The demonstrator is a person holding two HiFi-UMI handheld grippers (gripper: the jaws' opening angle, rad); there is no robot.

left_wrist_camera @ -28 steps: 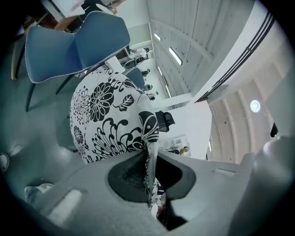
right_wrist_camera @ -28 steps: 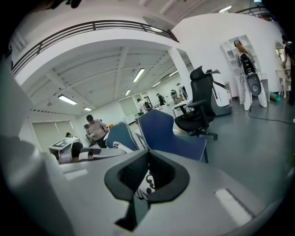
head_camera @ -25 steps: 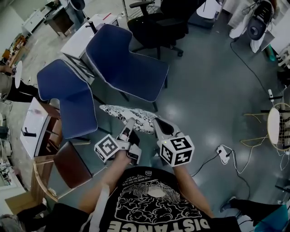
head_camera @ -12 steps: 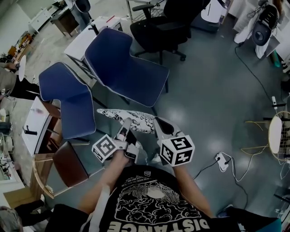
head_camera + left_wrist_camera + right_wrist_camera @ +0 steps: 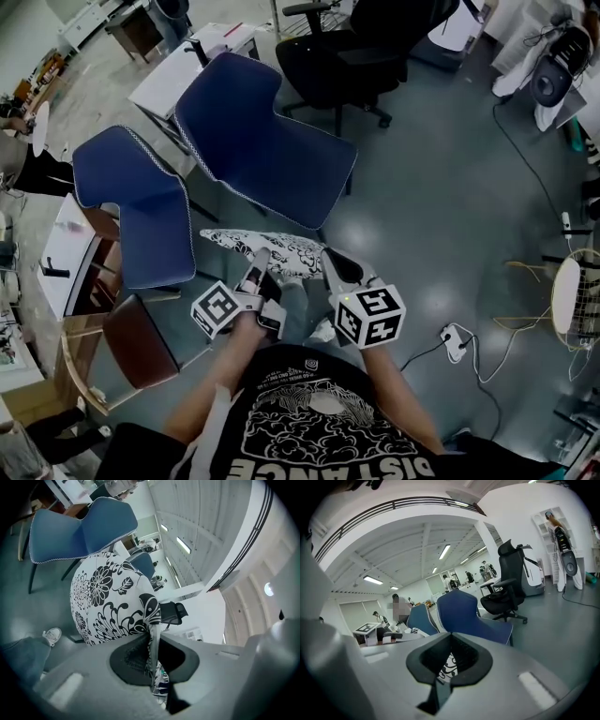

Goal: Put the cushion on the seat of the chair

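Cushion (image 5: 272, 249) fabric, white with a black flower print, is pinched at its near edge by both tools. The left hand-held gripper (image 5: 152, 656) has its jaws nearly together on a thin fold of that edge. The fold runs up between the pads, and the rest of the cushion bulges out ahead of the jaws and to their left. The right hand-held gripper (image 5: 449, 660) is likewise closed down to a narrow slot, with a strip of the printed cloth caught in it. The cushion hangs in the air between and just ahead of the two tips, over the grey floor (image 5: 422, 187), touching no seat. Beyond the tips stands a blue chair (image 5: 262, 141) with pale piping round its edge. A second blue chair (image 5: 131, 202) stands off to the left hand-held gripper's side, and a black office chair (image 5: 352, 52) stands farther ahead.
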